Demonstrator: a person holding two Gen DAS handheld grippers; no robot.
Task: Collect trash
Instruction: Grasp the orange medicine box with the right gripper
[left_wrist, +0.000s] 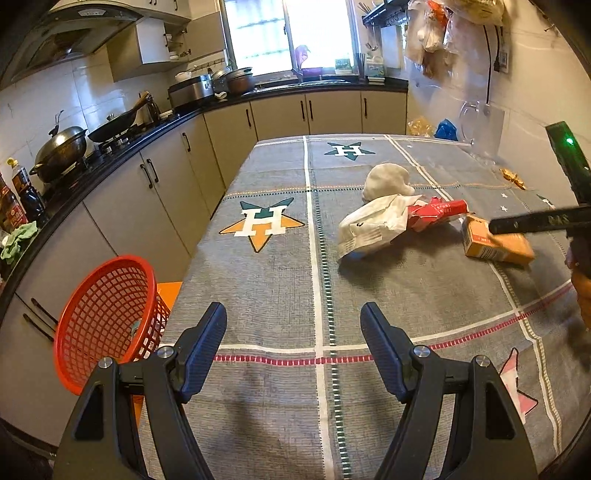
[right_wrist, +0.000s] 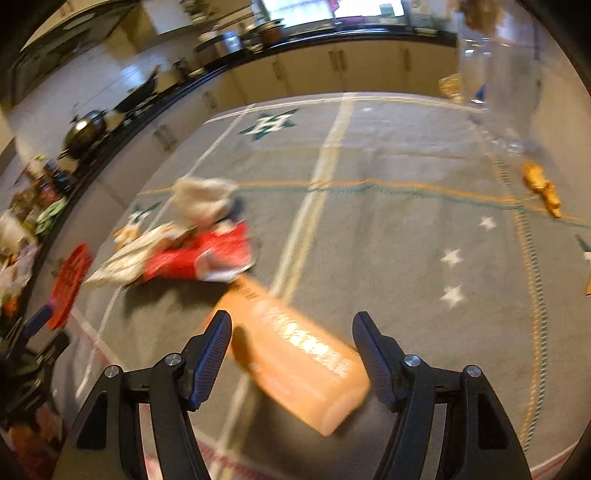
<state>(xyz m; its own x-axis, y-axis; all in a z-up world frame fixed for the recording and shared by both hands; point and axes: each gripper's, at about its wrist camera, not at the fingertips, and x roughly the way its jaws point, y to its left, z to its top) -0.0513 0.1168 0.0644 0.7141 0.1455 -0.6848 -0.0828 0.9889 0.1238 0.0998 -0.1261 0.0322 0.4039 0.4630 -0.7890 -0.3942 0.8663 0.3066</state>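
A kitchen desk (left_wrist: 258, 295) under a grey star-print cloth: one orange carton (right_wrist: 295, 362) lies between the right gripper (right_wrist: 291, 354)'s parted jaws, unclamped. It sits askew, so closing may knock it aside. Beside it lie one red carton (left_wrist: 436, 212), one white wrapper (left_wrist: 373, 229) and one crumpled wad (left_wrist: 388, 181). The left gripper (left_wrist: 293, 350) hangs apart, empty, near one red basket (left_wrist: 107, 317).
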